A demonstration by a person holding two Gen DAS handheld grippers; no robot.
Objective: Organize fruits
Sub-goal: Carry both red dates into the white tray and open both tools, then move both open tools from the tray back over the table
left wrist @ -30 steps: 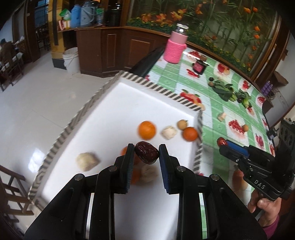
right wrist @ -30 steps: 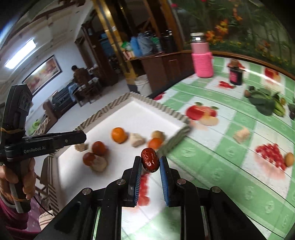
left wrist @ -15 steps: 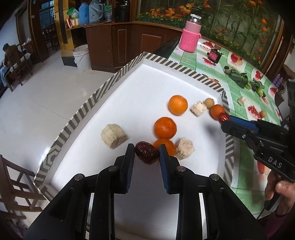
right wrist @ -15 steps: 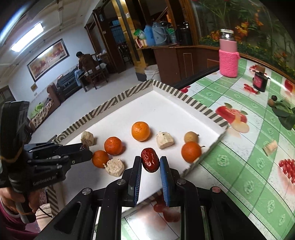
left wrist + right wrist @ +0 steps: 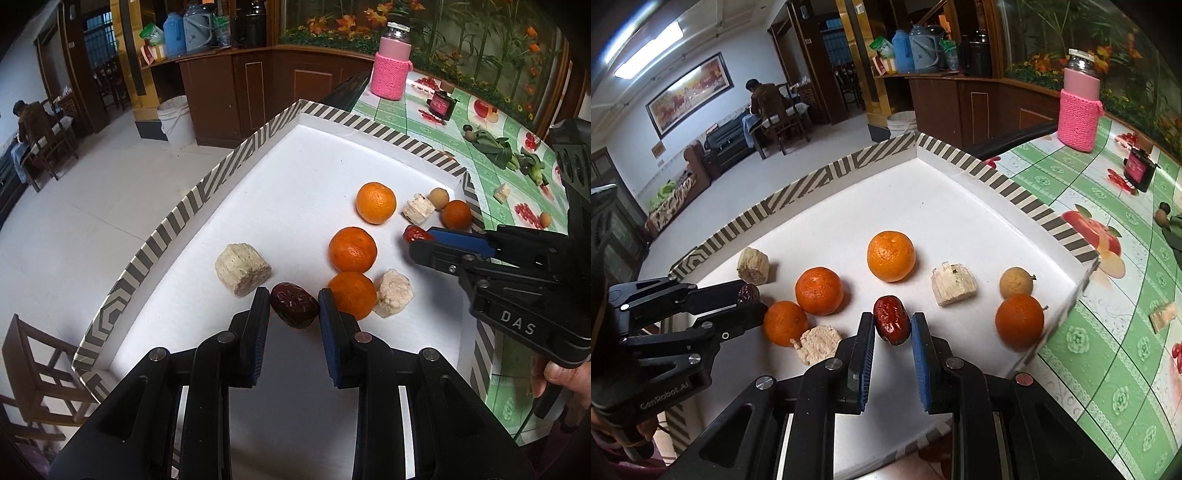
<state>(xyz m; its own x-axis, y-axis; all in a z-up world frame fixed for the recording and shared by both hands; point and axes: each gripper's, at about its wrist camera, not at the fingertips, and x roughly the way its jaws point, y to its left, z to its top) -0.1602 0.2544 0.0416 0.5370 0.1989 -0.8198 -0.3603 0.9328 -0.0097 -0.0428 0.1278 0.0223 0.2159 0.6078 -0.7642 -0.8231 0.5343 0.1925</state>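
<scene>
A white tray (image 5: 314, 166) with a striped rim holds several oranges, pale sugarcane chunks and a small brown longan (image 5: 439, 198). My left gripper (image 5: 294, 308) is shut on a dark red date (image 5: 294, 309), low over the tray between a pale chunk (image 5: 243, 268) and an orange (image 5: 351, 294). My right gripper (image 5: 893, 326) is shut on a second red date (image 5: 891, 324), over the tray's near part, between an orange (image 5: 819, 290) and an orange (image 5: 1019, 320) by the rim. Each gripper shows in the other's view: the right one (image 5: 417, 236), the left one (image 5: 750, 295).
The tray (image 5: 960, 218) sits on a table with a green fruit-print cloth (image 5: 1108, 332). On the cloth stand a pink-sleeved jar (image 5: 392, 66), a small dark jar (image 5: 439, 105), leafy greens (image 5: 495, 146) and loose pieces. Floor and chairs lie beyond the tray's left edge.
Both grippers moved in over the tray and lower, each still holding its date. The right gripper came from over the tablecloth to over the tray's near part.
</scene>
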